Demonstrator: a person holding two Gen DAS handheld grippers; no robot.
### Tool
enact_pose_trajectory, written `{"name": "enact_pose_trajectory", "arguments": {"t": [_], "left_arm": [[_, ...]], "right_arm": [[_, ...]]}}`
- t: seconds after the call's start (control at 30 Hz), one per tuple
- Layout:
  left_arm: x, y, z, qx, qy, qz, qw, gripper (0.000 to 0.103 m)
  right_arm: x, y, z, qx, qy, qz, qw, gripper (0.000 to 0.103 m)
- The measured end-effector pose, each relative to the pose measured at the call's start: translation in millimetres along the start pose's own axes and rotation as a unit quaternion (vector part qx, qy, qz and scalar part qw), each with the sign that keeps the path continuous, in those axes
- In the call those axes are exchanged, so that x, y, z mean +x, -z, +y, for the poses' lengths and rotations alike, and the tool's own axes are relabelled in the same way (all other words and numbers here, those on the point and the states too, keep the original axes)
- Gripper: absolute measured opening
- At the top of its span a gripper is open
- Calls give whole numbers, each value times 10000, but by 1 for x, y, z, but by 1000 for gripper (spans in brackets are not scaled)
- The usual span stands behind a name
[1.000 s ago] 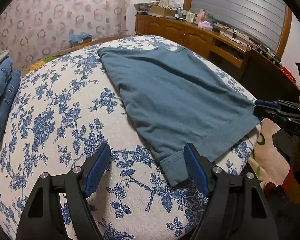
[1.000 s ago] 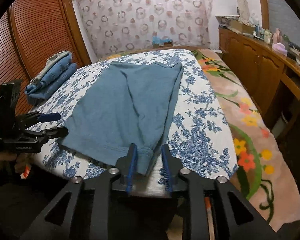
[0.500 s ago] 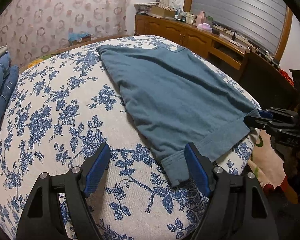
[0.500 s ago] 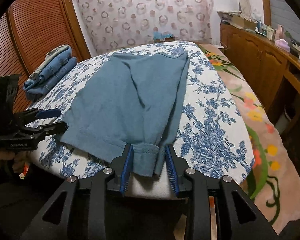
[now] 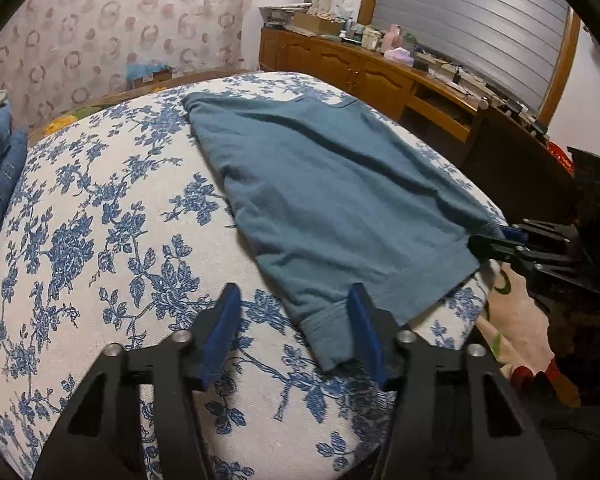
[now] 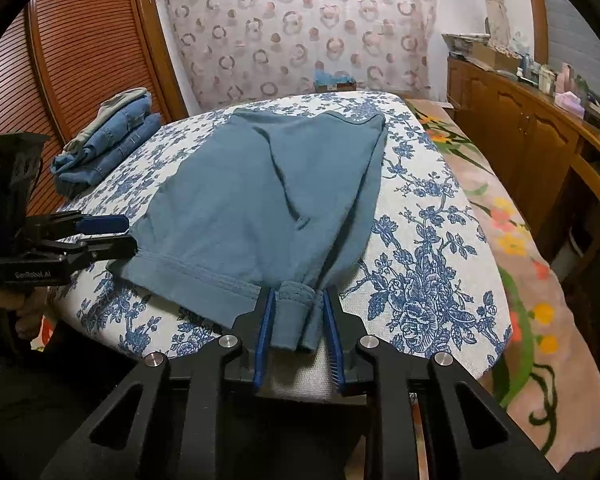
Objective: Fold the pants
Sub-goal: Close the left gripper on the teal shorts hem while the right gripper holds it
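Note:
Teal-blue pants lie flat on the blue-flowered bed cover, hems toward me. They also show in the right wrist view. My left gripper is open, its right pad beside the left hem corner, which lies between the jaws. My right gripper is open, its pads either side of the right hem corner, which hangs over the bed edge. Each gripper shows in the other's view: the right one and the left one.
Folded jeans are stacked at the bed's far left. A wooden cabinet with clutter on top runs along the right wall. A flowered pink blanket covers the bed's right side. A wooden wardrobe stands left.
Both grippers have moved forward onto the hem corners. The left gripper's jaws have narrowed somewhat. The right gripper now has the hem corner deeper between its pads.

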State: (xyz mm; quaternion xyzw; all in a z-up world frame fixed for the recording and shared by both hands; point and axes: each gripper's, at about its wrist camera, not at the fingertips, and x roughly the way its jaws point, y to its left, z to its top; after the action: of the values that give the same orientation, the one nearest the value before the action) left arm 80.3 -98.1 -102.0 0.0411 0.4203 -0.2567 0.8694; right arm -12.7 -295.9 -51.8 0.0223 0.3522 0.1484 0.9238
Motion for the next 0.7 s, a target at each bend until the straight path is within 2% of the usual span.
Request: {"name": "enact_pose_trajectory", "arguments": {"t": [0.07,0.33,0.5,0.57,0.7], "left_arm": [[-2,0,-3,24,60,6,10000,43],[2,3,-9,29,40,253,9997,42],[1,4,-11,-6,120,264,9996,42],[2,4,-13,8,225,247,9994,33],[5,1,-14,22,208,265,9994,33]], "right_arm": [[0,0,-1,25,-12,-6,10000,24],[0,1,-4,196,-16,16,9998,28],[0,2,-1,167,41,-27,9998,29],[0,2,-1,136,42,-30,9999,30],[1,2,-2,147,47,-30,9999,30]]}}
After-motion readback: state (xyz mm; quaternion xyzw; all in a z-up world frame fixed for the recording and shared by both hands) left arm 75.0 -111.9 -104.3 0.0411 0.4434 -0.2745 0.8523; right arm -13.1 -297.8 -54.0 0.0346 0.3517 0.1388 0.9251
